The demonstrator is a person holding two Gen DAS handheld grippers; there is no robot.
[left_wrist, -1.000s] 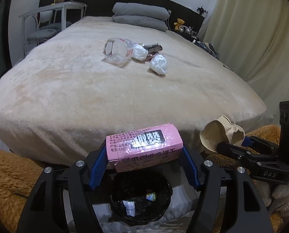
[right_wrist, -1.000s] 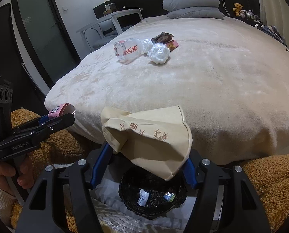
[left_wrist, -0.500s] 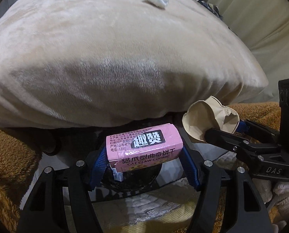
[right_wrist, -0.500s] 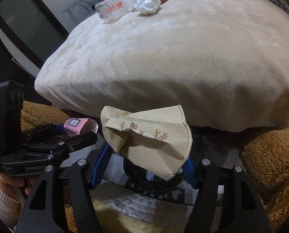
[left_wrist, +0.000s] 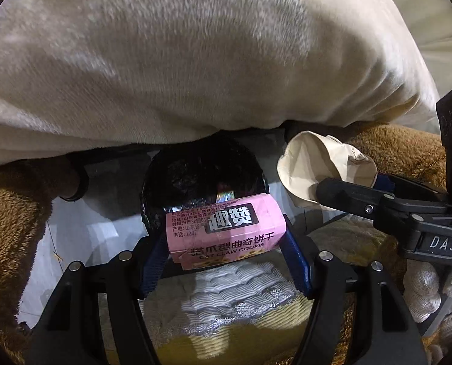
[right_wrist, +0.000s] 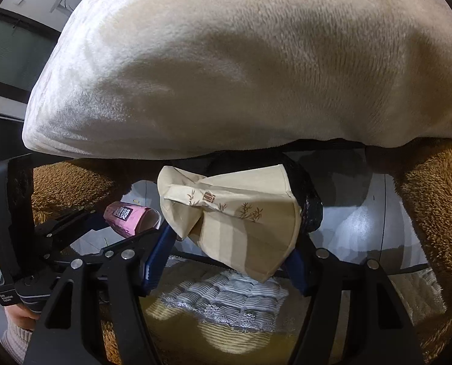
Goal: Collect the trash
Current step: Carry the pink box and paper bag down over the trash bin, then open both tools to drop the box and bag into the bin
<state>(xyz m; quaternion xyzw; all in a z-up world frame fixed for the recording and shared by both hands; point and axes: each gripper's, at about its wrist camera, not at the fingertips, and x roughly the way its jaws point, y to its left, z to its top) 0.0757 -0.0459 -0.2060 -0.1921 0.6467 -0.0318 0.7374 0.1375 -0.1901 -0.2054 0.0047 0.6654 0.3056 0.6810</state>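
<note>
Left gripper [left_wrist: 226,243]: I have its blue pads clamped on a pink cardboard cookie box [left_wrist: 224,228], jaws partly spread, poised over the near rim of the black bag-lined round bin [left_wrist: 195,173].
Right gripper [right_wrist: 229,252]: I hold a crumpled beige paper bag [right_wrist: 235,213] just above the bin, which it largely hides.
Risk, box: sits over the near rim; released here, I judge it could clip the edge and land on the floor.
Risk, bag: light and broad; it may snag a pad or settle across the opening.
Risk, crowding: both tools are close and could knock together.
</note>
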